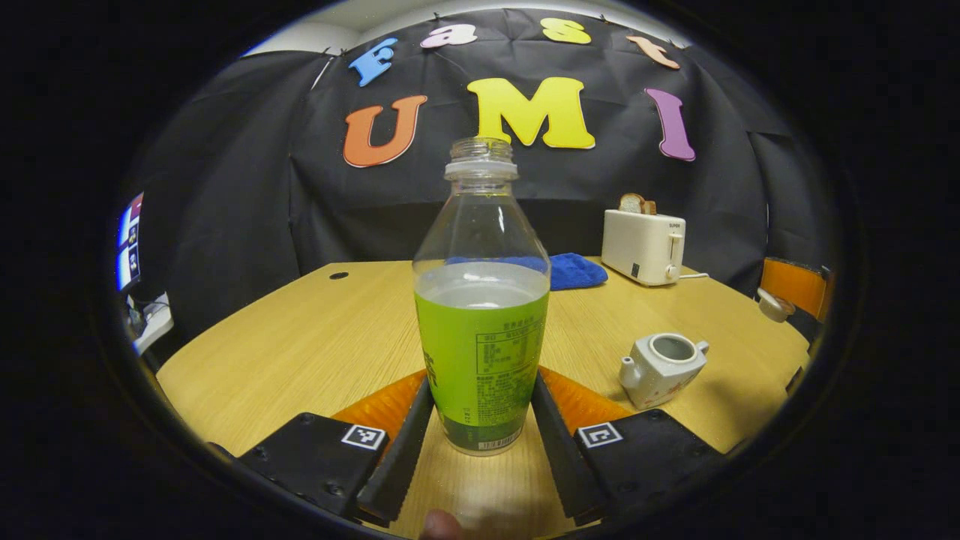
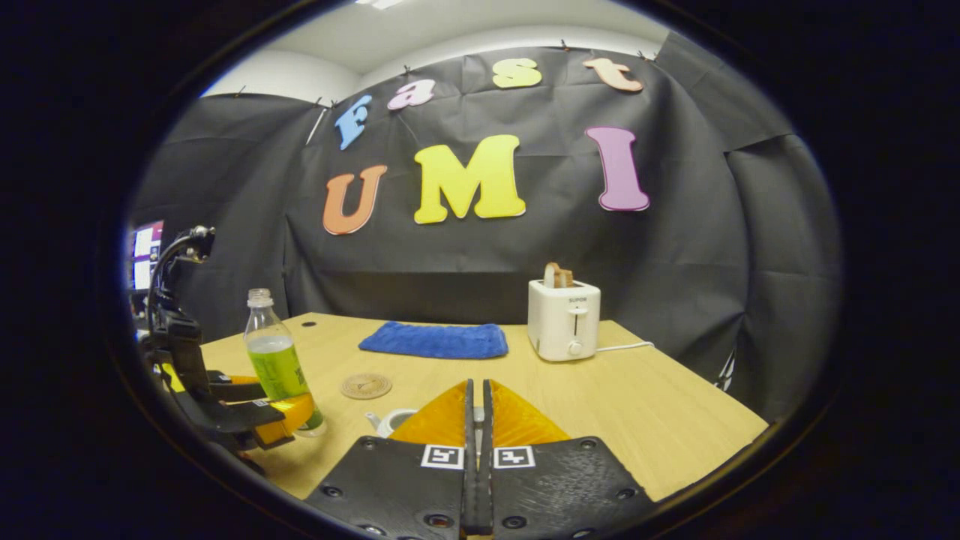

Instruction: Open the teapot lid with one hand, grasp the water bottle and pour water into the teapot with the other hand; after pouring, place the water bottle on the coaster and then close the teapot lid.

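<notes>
Wooden table point(image 1: 315, 330) standing before black cloth wall, light ceiling showing above; water bottle point(image 1: 481, 300) standing upright near front edge of table in left gripper view, uncapped, clear w/ green label, liquid reaching approx. the shoulder; left gripper point(image 1: 480, 420) bracketing the bottle low on its label, fingers point(image 1: 405, 442) lying along both sides of the bottle, looking to be touching it, bottle base resting on table; jaws part-open to bottle width, gripping the bottle as far as can be told; teapot point(image 1: 660, 369) sitting to right of bottle, white w/ small reddish pattern, lid off, round mouth showing open, spout pointing left; blue cloth point(image 1: 574, 270) lying flat at rear behind bottle; white toaster point(image 1: 643, 246) standing at rear right beside cloth, bread slice poking from slot, cord trailing right; orange chair back point(image 1: 795, 289) showing at far right edge; right gripper point(image 2: 477, 420) hanging above the teapot point(image 2: 390, 421), jaws closed to a thin slit, a small pale piece showing in the slit, cannot tell what it is; coaster point(image 2: 366, 385) lying bare on table, round, tan, between bottle and cloth, apart from both; left gripper's body also showing at far left of right gripper view, around the bottle; monitor point(image 2: 144, 255) glowing at far left.
</notes>
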